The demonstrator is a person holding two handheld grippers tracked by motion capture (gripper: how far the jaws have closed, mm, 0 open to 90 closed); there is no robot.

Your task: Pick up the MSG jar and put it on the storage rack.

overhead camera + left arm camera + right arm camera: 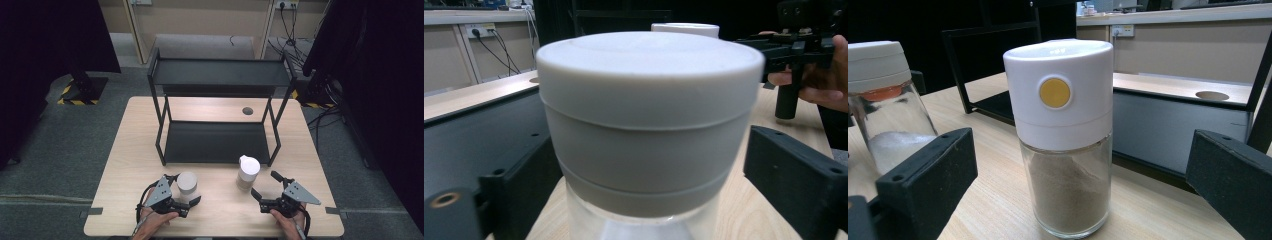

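We judged the glass seasoning jar smooth and breakable, best pinched at its grey lid; our left gripper straddled it unclamped, while our right gripper stood spread lower right.

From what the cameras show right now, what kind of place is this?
Probably a lab or test room set up for recording, not a home kitchen. A lone wooden table stands on grey carpet, dark curtains hang at both sides, and cables run to wall sockets behind a black two-tier shelf.
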